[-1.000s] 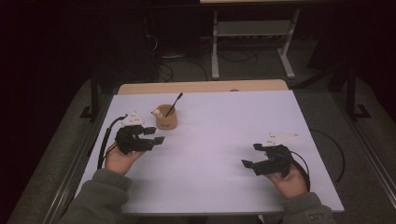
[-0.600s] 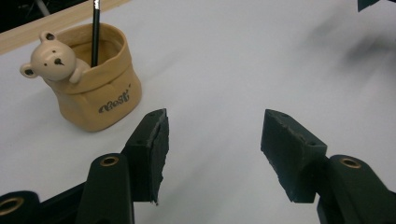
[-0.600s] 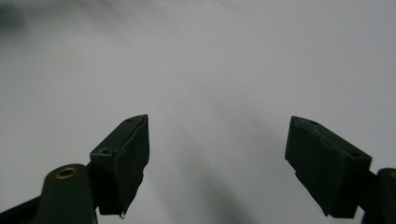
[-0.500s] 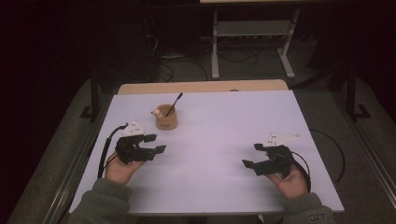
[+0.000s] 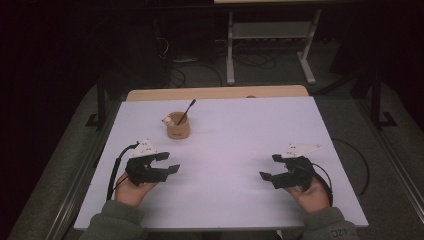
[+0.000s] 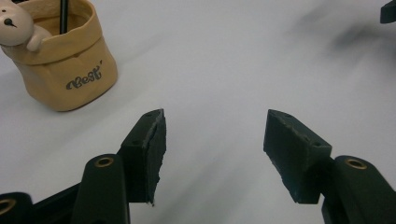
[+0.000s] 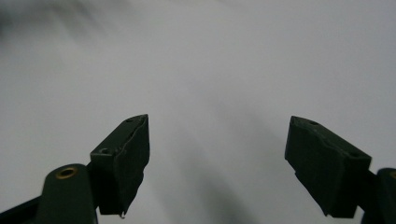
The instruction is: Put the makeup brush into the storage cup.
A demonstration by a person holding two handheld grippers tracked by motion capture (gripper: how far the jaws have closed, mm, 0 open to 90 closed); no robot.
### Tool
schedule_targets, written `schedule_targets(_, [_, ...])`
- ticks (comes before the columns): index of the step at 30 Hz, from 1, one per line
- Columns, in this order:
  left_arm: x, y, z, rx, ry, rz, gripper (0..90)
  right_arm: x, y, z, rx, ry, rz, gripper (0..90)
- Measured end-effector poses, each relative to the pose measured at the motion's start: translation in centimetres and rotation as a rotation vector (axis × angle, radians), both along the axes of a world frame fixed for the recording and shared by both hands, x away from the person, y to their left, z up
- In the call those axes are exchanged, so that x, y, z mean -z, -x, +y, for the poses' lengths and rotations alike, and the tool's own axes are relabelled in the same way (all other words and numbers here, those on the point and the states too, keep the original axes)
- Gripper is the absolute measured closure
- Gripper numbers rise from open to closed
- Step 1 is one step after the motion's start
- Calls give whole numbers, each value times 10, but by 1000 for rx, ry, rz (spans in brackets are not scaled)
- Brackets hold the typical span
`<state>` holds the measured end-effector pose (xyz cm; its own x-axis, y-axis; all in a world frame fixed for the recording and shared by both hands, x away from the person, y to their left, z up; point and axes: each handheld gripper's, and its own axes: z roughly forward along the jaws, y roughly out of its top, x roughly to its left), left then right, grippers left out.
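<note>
Left gripper [image 5: 167, 162]: held in the person's left hand [image 5: 131, 190] at about 8 o'clock on the table [image 5: 240, 135]; jaws spread with nothing between them, and they have just been opening wider; in the left gripper view [image 6: 212, 140] only bare white tabletop lies between the two black pads; a black cable loops off its outer side.

Cup [image 5: 178, 126]: a small tan cup standing upright at about 10 o'clock on the table, at 1 o'clock from the left gripper and clear of it; in the left gripper view [image 6: 65, 65] it sits at 10 o'clock from the jaws, with the word "Best" on its side.

Bear [image 6: 16, 28]: a little pale bear figure hanging over the cup's rim on its left side.

Stick [image 5: 186, 111]: a thin black stick standing in the cup, leaning toward 1 o'clock.

Right gripper [image 5: 270, 167]: held in the person's right hand [image 5: 312, 192] at about 4 o'clock on the table, well apart from the cup; jaws spread wide and empty; in the right gripper view [image 7: 217, 140] only plain white tabletop lies beyond the pads.
</note>
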<state>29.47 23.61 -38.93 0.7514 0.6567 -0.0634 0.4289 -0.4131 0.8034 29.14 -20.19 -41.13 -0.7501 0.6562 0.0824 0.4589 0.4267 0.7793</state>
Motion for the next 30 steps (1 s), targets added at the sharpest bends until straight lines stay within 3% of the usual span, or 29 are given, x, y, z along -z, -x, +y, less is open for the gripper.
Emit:
schedule_targets(18, [7, 18, 3, -7, 1, -30, 316, 5, 4, -3, -5, -2, 11, 212])
schedule_targets(24, [10, 23, 3, -9, -25, -42, 293, 8, 4, -4, -5, -2, 19, 212])
schedule_targets(30, [15, 24, 5, -11, -23, -33, 288, 9, 4, -4, -10, 2, 20, 212])
